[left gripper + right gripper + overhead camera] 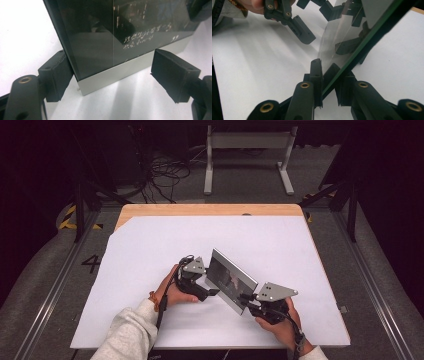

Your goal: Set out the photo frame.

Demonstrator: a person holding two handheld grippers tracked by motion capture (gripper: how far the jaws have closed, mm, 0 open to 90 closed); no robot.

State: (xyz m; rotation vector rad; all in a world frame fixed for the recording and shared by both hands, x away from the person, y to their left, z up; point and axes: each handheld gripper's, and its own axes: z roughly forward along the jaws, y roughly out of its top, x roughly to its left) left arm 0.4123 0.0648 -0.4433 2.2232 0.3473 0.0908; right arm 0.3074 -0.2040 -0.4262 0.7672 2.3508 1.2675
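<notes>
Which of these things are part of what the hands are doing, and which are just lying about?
In the job:
- glass-fronted panel, standing on edge
- right tool, clamped on its edge
- left tool, open at its other end
- white sheet beneath

Lying about:
- cables
- white metal stand

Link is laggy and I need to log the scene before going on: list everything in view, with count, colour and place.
Glass panel: one, dark reflective glass with a silver frame and faint script on the glass, standing on edge near the middle of the table, between the two grippers.
White sheet: one, white, covering most of the table top.
Table: one, light wood, a strip showing at the far edge.
Cables: a tangle, black, on the grey floor beyond the table.
Metal stand: one, pale grey, on the floor at the far side.
Left gripper: one, black, jaws open at the panel's left end.
Right gripper: one, black, jaws shut on the panel's near right edge.
</notes>
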